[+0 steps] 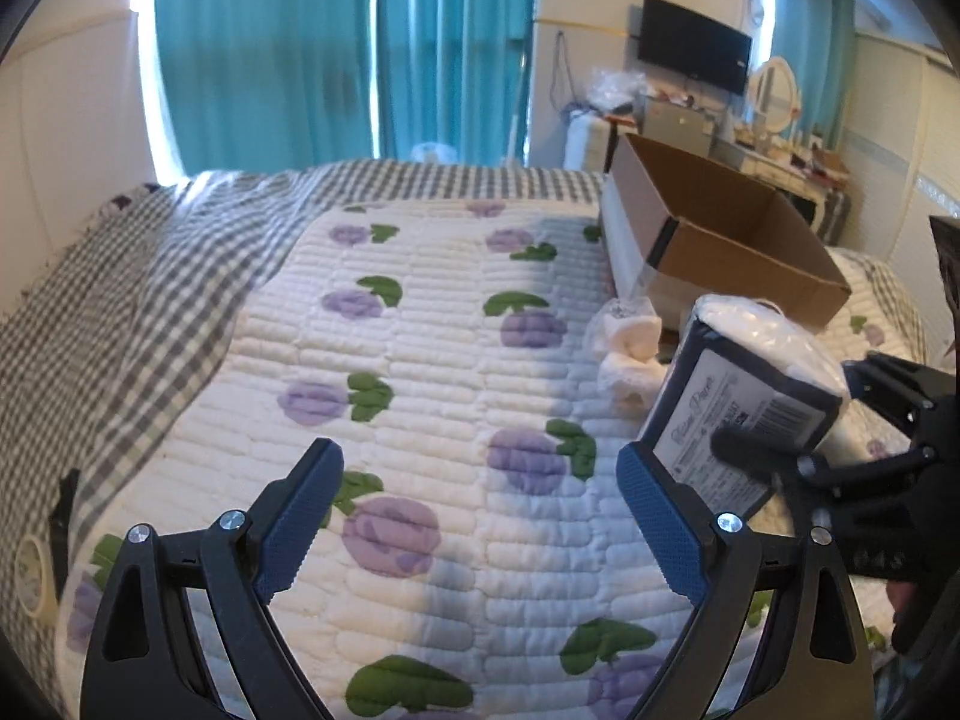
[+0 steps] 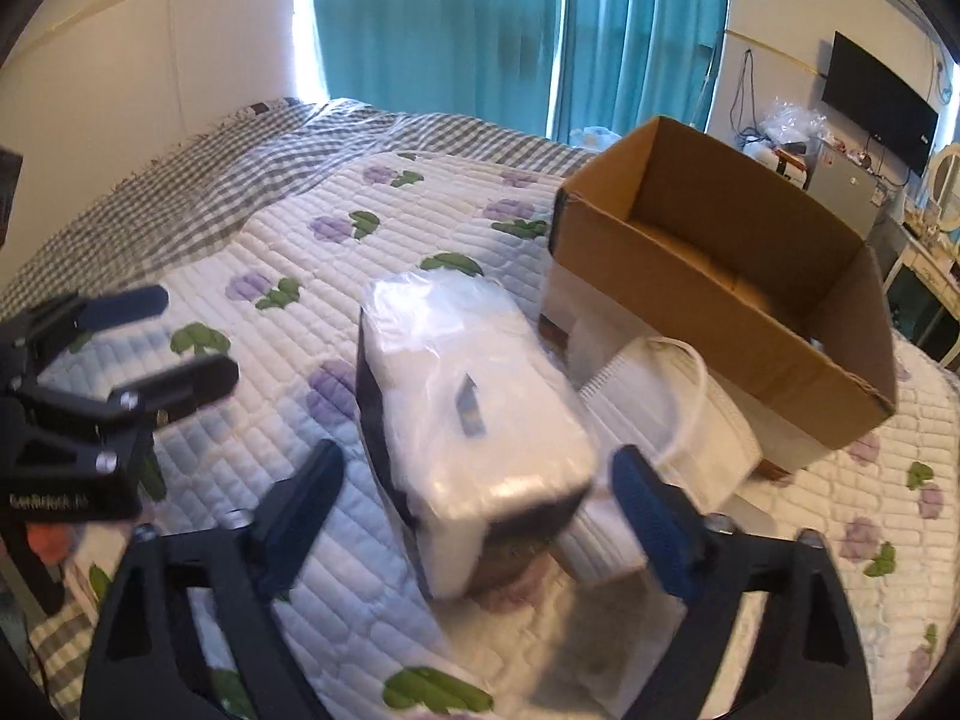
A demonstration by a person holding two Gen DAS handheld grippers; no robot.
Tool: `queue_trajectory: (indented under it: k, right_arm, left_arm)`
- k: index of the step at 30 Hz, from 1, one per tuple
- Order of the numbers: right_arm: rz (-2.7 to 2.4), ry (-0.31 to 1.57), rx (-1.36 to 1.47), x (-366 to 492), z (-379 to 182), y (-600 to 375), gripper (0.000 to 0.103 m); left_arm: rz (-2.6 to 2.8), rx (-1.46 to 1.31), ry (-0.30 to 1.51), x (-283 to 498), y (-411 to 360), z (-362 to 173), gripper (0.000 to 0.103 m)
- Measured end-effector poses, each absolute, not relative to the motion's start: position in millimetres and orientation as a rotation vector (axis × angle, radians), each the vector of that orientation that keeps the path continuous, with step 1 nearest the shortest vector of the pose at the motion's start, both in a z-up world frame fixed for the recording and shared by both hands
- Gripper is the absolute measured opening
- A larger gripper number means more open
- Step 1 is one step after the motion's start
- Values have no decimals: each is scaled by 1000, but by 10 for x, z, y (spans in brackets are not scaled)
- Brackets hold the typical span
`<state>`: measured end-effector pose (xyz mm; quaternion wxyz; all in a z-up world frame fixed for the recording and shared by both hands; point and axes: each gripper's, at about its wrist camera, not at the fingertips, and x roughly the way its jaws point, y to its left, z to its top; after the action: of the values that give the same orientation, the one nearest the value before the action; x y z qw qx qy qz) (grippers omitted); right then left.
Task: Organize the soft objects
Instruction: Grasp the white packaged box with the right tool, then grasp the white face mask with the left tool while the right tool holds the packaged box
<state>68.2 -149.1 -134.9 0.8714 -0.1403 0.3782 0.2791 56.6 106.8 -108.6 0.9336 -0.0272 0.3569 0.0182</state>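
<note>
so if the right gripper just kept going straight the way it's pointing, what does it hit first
Most likely the plastic-wrapped tissue pack, which lies between the open fingers of the right gripper. The pads do not look pressed on it yet, though blur makes depth unsure.

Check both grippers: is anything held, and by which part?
Nothing held. The left gripper is empty; the right gripper straddles the near end of the tissue pack, pads clear of it.
</note>
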Motion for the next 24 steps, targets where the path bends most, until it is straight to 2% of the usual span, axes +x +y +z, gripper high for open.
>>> queue_trajectory:
  k: [1, 2, 4, 11, 18, 24]
  right_arm:
    - [592, 790, -285, 689, -1341, -1468, 56]
    - [598, 787, -286, 690, -1324, -1453, 50]
    - [607, 774, -299, 652, -1266, -1428, 47]
    - [649, 686, -214, 422, -774, -1630, 47]
    - [550, 577, -139, 292, -166, -2302, 47]
    - [396, 573, -108, 338, -81, -2962, 47]
  left_arm:
    - [36, -55, 731, 561, 1071, -1086, 94]
    - [39, -54, 734, 557, 1069, -1093, 94]
    - [47, -52, 736, 561, 1063, -1089, 94]
    - [59, -21, 728, 484, 916, -978, 94]
    - [-4, -18, 722, 502, 503, -793, 94]
    - [-92, -11, 747, 619, -37, -779, 93]
